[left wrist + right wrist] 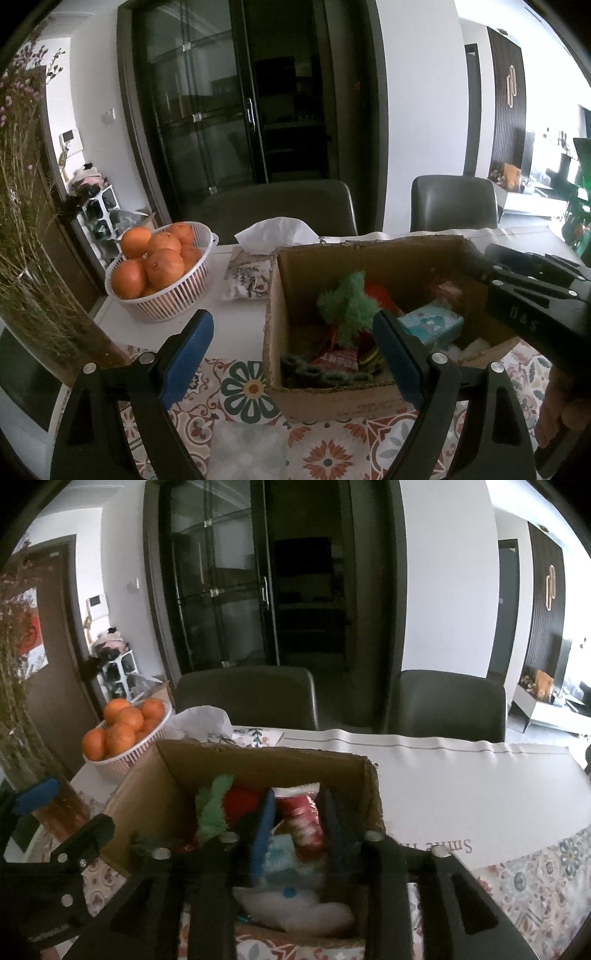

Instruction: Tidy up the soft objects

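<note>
Cardboard box [332, 398] sits open-topped on a patterned tablecloth [255, 443] at a dining table, filled with soft things. From the left wrist view, a fuzzy green plush toy [349, 306] stands upright near the middle of the box, with something red behind it. A pale blue packet [430, 325] lies to its right, and a red printed pouch [338, 360] and a dark green knitted piece [325, 376] lie near the front wall.

The left gripper [295, 354] hangs over the near-left corner of the box with its blue-padded jaws spread wide and nothing between them; one pad is outside the box, the other over its interior.

The right gripper [299, 830] reaches down into the box from above. Its jaws stand partly apart, framing a red-and-white soft item [304, 821] that stands between them; whether the pads touch it cannot be told from the blurred right wrist view. Below it lie the blue packet and a white soft bundle [295, 908].

To the left of the box stand a white plastic basket [173, 302] heaped with oranges [164, 267] and a floral tissue pouch [251, 277] with a white tissue sticking up. Dried flower stems [26, 229] stand at the far left. Two dark chairs [454, 203] face the table's far side, before a tall dark glass-fronted cabinet [229, 92].
</note>
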The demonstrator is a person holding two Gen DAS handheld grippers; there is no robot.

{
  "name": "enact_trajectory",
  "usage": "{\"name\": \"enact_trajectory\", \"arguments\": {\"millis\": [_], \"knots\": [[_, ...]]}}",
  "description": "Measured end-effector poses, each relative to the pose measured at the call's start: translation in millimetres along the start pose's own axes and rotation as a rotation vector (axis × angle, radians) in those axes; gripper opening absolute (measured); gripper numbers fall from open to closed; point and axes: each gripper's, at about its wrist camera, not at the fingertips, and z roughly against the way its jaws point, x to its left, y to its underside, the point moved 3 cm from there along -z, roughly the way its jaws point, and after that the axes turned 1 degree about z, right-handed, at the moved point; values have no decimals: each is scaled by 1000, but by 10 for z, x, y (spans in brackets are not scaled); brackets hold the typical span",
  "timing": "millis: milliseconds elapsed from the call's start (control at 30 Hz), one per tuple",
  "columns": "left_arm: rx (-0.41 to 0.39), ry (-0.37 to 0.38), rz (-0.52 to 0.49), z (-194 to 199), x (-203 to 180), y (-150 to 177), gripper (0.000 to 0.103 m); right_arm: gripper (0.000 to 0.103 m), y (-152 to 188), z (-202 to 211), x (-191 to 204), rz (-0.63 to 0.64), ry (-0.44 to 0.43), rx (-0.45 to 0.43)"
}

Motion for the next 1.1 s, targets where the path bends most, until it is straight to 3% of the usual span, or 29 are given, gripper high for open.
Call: {"name": "enact_trajectory", "arguments": {"millis": [333,1100], "knots": [[-13,3,3,190,37,39,89,42,66,242,34,-6,15,-14],[-95,41,0,1446,19,430,93,45,536,1541,172,-63,34,-59]]}}
